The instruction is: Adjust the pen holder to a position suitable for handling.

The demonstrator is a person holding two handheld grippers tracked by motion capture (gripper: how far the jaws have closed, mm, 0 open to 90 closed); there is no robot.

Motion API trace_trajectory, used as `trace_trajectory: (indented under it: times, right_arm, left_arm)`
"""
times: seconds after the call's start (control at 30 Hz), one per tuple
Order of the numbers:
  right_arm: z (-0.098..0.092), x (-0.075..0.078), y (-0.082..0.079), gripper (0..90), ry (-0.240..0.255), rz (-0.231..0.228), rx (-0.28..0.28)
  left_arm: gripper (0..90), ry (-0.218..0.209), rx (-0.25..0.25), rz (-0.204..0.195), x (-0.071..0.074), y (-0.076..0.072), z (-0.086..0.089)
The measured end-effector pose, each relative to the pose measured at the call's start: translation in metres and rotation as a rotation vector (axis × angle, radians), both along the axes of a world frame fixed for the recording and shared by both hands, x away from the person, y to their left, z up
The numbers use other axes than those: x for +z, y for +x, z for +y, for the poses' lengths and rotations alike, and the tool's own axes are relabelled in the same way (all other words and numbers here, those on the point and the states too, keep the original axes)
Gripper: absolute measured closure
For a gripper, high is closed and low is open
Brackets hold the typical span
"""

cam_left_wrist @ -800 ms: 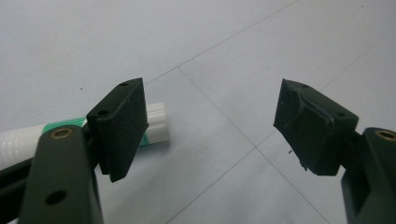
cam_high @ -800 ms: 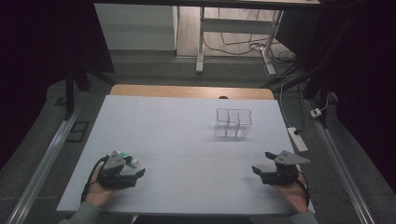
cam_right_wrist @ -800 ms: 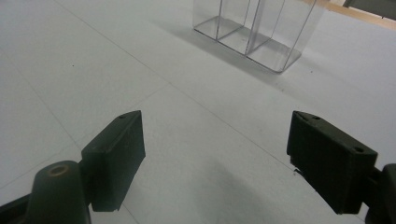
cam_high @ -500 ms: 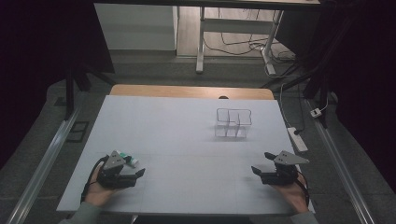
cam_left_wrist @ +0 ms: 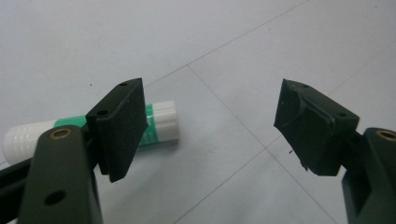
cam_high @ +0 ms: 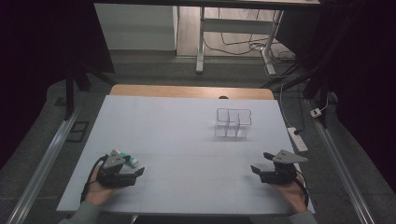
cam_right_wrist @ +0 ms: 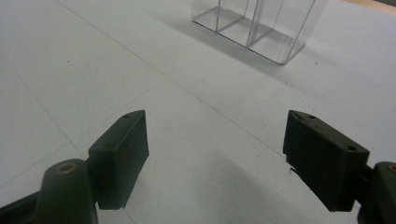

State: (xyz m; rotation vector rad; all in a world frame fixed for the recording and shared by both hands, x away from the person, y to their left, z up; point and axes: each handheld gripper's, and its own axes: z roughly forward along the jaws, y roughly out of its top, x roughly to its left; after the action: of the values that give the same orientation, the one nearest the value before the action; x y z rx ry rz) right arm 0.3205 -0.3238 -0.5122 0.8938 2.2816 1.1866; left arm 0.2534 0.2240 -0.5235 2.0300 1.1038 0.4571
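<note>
Glue stick point(cam_left_wrist: 93, 133) partly hidden behind the near jaw of the left gripper point(cam_left_wrist: 210, 126), at nine o'clock in the left gripper view; label print too blurred to read. In the high view, same stick point(cam_high: 127, 158) half covered by the grey plate, at ten o'clock. Clear divided box point(cam_right_wrist: 254, 25) cut off by the top edge, at twelve o'clock in the right gripper view.

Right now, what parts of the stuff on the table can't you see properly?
- Glue stick: in the left gripper view its middle is hidden behind the left gripper's near jaw, so the label can't be read.
- Glue stick in the high view: partly behind the gripper, too small for detail.
- Clear box: the top edge of the right gripper view cuts off its top.
</note>
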Motion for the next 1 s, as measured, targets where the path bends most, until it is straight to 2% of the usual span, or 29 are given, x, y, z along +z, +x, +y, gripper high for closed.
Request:
trace_trajectory:
  times: [0.1,0.3,0.5,0.77,0.83,1.0]
  right_arm:
    - [0.001,-0.001,0.004,21.9,0.017,0.008,-0.02]
    - [0.008,0.002,0.011,22.5,-0.011,0.008,-0.027]
    - [0.006,0.006,0.018,24.0,-0.001,0.002,-0.053]
    - [-0.003,0.01,0.035,24.4,0.009,0.008,-0.129]
    - [-0.005,0.01,0.039,25.3,-0.008,0.006,-0.149]
    - [-0.014,0.01,0.049,25.5,-0.006,0.029,-0.201]
  left_arm:
    - [25.1,0.001,-0.002,-0.003,0.001,0.0,-0.001]
    - [25.2,-0.007,0.003,-0.005,0.001,-0.001,0.001]
    - [25.2,-0.001,0.011,-0.026,0.003,-0.001,0.0]
    - [25.2,-0.009,0.018,-0.024,0.004,-0.001,0.001]
    - [25.2,-0.014,0.023,-0.02,0.003,-0.004,0.002]
    - [25.2,-0.008,0.025,-0.022,0.003,-0.004,0.003]
